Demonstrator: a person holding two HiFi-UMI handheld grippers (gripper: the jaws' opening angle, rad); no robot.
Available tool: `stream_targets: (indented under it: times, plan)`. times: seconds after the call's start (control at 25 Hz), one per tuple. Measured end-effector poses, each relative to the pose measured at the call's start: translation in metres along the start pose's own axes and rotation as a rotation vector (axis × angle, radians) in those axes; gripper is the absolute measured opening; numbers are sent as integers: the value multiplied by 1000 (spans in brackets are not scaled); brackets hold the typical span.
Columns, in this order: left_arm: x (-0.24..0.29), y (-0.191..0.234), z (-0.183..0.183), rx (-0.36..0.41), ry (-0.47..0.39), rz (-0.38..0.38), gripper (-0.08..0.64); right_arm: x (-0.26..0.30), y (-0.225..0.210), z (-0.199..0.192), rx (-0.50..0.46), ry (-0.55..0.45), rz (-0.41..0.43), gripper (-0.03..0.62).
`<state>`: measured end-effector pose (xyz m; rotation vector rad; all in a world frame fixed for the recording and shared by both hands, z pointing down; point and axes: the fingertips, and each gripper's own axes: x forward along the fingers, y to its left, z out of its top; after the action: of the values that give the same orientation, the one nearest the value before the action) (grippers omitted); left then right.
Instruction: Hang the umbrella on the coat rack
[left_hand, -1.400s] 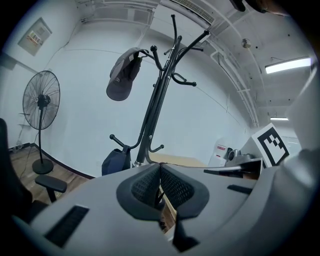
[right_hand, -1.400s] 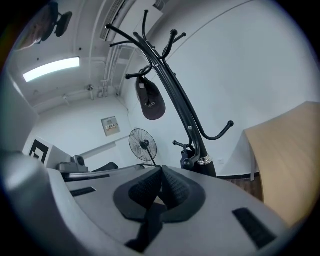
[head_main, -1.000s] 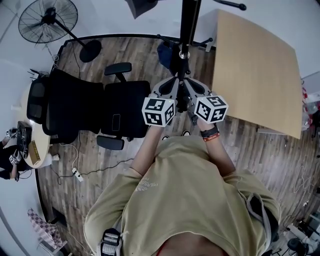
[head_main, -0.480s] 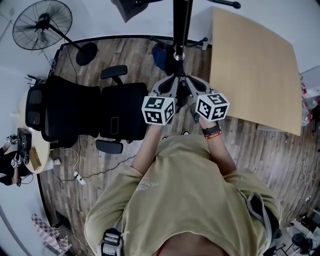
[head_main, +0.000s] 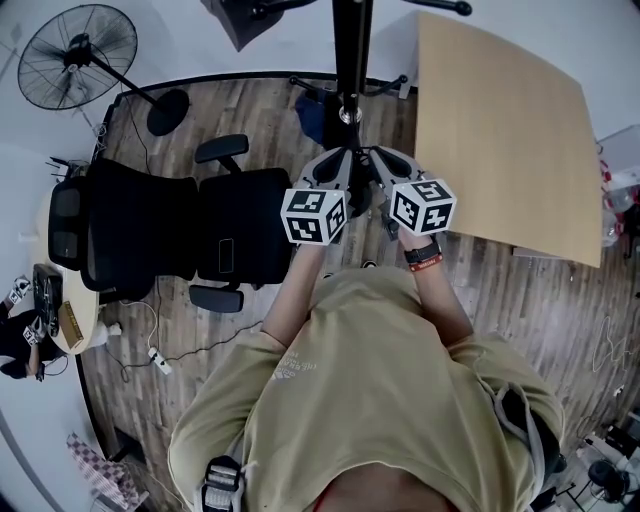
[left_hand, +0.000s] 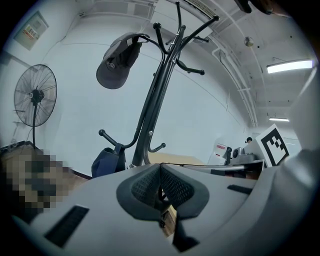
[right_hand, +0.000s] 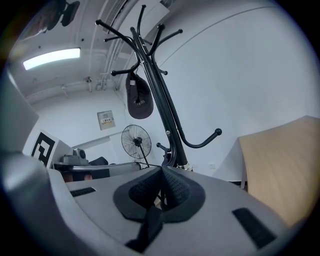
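in the approach step, the left tool (left_hand: 161, 175) and right tool (right_hand: 161, 176) are both pinching shut, seemingly on the strap of the dark umbrella (head_main: 366, 196) dangling between them before the coat rack (head_main: 350, 60), next needing that strap looped over a free hook (right_hand: 202, 142).

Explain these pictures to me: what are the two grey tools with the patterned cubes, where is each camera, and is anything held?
There is no robot here: a person in a beige shirt holds two hand tools, each a two-jaw gripper. The head view looks down from the person's head. The other two views ride on the left gripper and the right gripper. Both point at a black coat rack, which carries a dark cap and a blue bag. The pale wooden table at the right is bare. Both pairs of jaws are closed tip to tip. I cannot identify the black strip below the right ones.
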<state>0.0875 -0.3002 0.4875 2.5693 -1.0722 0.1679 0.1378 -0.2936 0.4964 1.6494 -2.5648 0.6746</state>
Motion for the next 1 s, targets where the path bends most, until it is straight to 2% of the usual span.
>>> stream_targets:
  times: [0.24,0.56,1.0]
  plan:
    - [4,9,2,-5,1,15,25,12,-1,1,-20,20,8,15]
    - [11,15,-15,-38,30,15,25,15,-10,-15,2,57,14,15]
    - [13,10,-28,-25,65,-4,25,18,-4,-26,14,82,34,15]
